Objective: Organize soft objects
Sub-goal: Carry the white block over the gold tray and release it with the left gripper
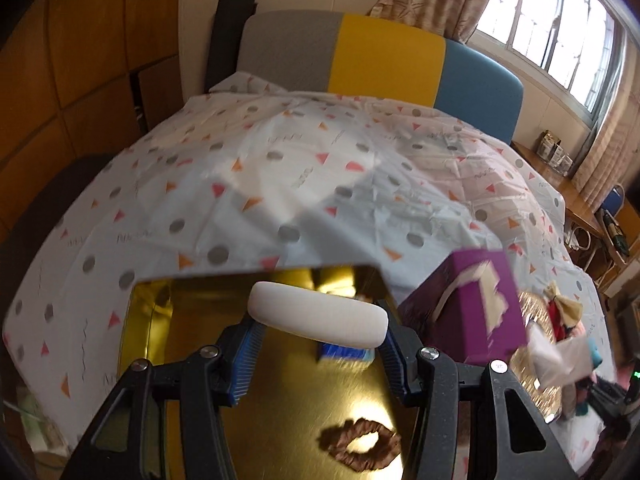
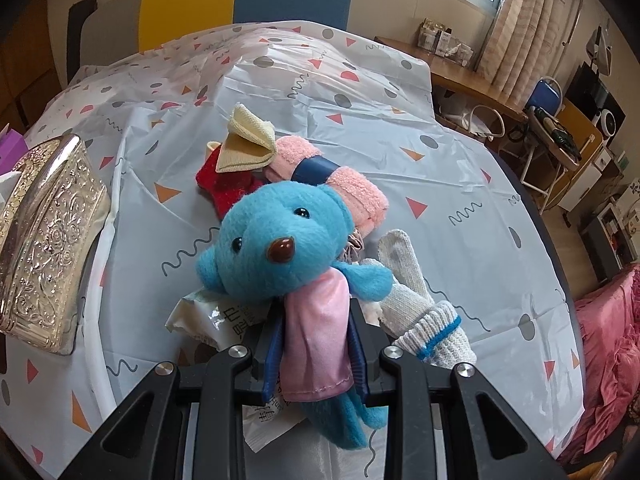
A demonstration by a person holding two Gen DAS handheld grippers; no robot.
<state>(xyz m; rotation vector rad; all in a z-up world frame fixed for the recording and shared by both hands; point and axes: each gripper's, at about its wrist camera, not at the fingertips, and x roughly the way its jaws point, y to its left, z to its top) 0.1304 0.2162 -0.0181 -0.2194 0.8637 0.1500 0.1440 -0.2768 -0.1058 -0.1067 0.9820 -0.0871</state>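
My left gripper (image 1: 318,334) is shut on a white oval foam pad (image 1: 318,314) and holds it above an open gold box (image 1: 152,320). A brown scrunchie (image 1: 360,444) and a small blue item (image 1: 344,354) lie in the box. My right gripper (image 2: 316,344) is shut on a blue plush bear (image 2: 276,240) in a pink dress, held above the bed. Behind the bear lie a pink rolled towel (image 2: 352,184), a red cloth (image 2: 224,184), a cream cloth (image 2: 248,136) and a white knit glove (image 2: 416,304).
A purple tissue box (image 1: 476,304) stands right of the gold box. An embossed silver box (image 2: 48,248) stands at the left in the right wrist view. A plastic packet (image 2: 216,316) lies under the bear. The patterned bed sheet (image 1: 280,184) spreads beyond. A wooden desk (image 2: 472,76) is at the right.
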